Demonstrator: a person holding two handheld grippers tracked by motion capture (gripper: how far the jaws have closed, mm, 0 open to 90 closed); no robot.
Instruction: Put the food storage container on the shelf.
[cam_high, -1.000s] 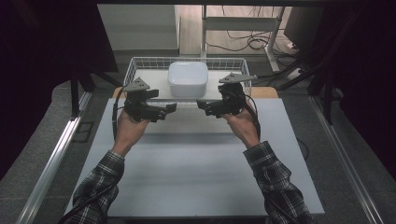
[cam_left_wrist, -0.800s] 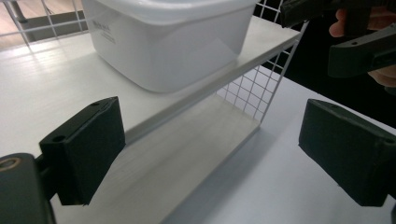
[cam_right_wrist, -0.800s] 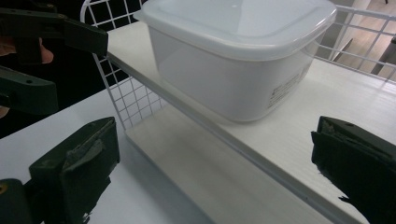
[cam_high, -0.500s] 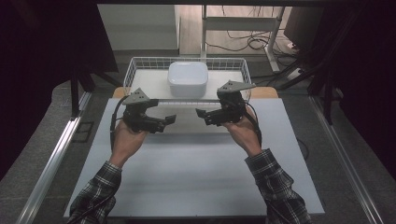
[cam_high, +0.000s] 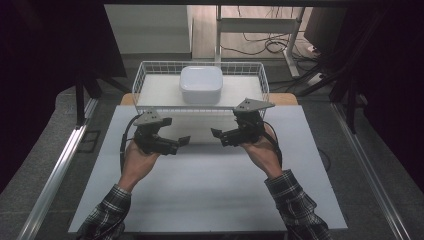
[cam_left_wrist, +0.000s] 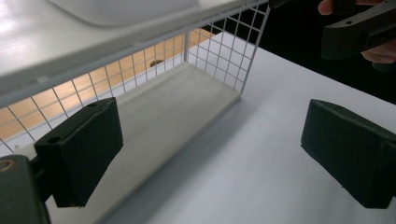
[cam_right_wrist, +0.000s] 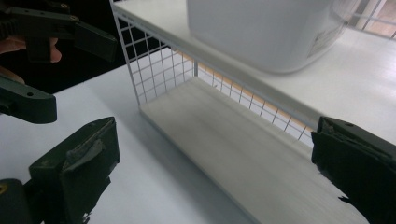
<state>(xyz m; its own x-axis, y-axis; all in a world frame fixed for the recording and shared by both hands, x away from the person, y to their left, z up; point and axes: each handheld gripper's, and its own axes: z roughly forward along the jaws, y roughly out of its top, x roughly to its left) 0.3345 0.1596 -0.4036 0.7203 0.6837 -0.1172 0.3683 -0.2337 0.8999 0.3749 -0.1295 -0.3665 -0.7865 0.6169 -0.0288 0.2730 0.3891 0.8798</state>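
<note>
White on white, black in front
White tub (cam_high: 201, 84) sitting in a white wire-grid basket (cam_high: 142, 80); counter (cam_high: 210, 195) showing white; both claws showing black; sleeves (cam_high: 296, 205) showing dark plaid.

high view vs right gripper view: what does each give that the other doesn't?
High view alone: both forearms in plaid sleeves, the whole white table, and floor cables behind it. Right gripper view alone: close on the right gripper, jaws wide apart, and the wooden board under the basket's front wall. Shared: wire basket, white container, left gripper.
</note>
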